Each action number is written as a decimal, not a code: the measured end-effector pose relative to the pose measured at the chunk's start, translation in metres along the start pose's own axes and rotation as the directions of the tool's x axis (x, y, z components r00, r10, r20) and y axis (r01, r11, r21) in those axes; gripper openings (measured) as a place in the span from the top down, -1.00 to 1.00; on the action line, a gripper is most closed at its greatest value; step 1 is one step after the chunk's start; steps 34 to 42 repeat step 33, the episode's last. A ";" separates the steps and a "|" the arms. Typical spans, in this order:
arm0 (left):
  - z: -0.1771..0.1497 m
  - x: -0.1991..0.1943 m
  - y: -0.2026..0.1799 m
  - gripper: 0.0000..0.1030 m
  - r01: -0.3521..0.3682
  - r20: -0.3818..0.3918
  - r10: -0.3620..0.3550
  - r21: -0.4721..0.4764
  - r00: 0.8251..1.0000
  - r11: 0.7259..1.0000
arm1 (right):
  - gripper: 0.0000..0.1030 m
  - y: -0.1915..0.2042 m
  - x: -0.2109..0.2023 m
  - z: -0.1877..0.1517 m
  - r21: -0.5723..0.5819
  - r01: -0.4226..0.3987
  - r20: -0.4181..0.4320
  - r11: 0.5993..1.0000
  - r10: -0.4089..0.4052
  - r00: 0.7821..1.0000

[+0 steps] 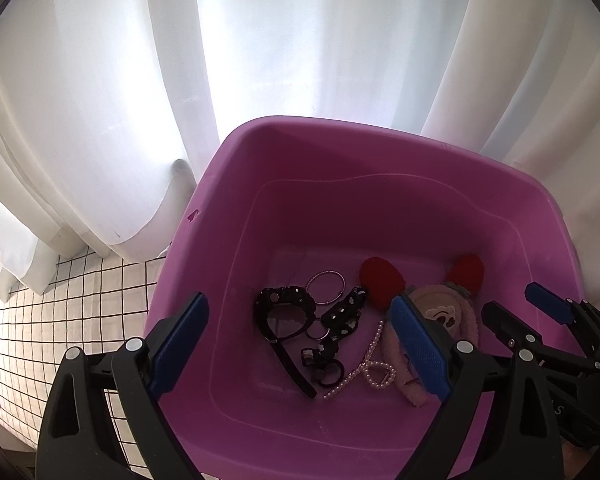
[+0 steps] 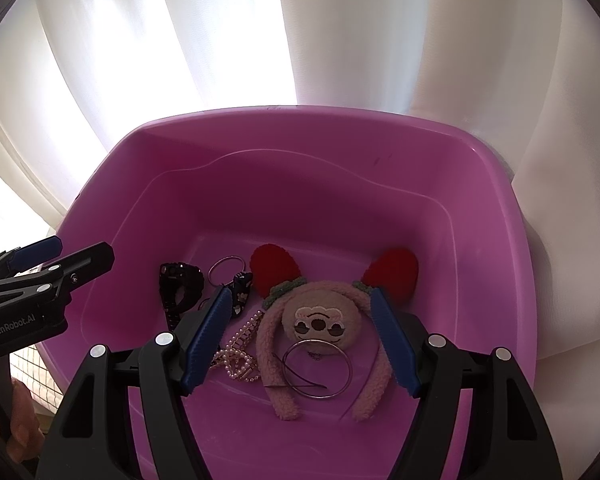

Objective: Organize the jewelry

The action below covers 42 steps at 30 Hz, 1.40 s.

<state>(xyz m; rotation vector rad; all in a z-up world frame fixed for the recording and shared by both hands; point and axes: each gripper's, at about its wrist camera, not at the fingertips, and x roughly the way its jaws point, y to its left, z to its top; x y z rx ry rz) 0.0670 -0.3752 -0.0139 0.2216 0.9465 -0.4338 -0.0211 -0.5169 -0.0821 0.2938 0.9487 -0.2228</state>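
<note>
A purple plastic tub [image 1: 380,168] [image 2: 300,152] holds the jewelry. In it lie a black watch [image 1: 286,310] [image 2: 180,284], a thin silver ring bangle [image 1: 326,286] [image 2: 226,267], a black patterned strap [image 1: 344,312], a pearl necklace [image 1: 370,368] [image 2: 236,356], a pink plush headband with red ears [image 2: 320,320] [image 1: 440,312] and a larger silver hoop [image 2: 320,368]. My left gripper [image 1: 300,344] is open above the black pieces. My right gripper [image 2: 304,336] is open above the plush headband and the hoop. Neither holds anything.
White curtains [image 1: 260,60] hang close behind the tub. A white cloth with a black grid [image 1: 60,300] covers the table left of the tub. The right gripper also shows at the right edge of the left wrist view [image 1: 540,316].
</note>
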 end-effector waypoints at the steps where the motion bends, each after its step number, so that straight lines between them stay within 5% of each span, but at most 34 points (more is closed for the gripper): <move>1: 0.000 0.000 0.000 -0.76 0.000 -0.001 0.000 0.000 1.000 1.000 | -0.34 0.000 0.000 0.000 0.000 0.000 0.000 1.000 0.000 1.000; 42: 0.002 0.003 0.002 -0.76 0.003 -0.013 -0.004 -0.016 1.000 1.000 | -0.34 0.000 0.000 0.000 -0.003 0.002 0.001 1.000 -0.002 1.000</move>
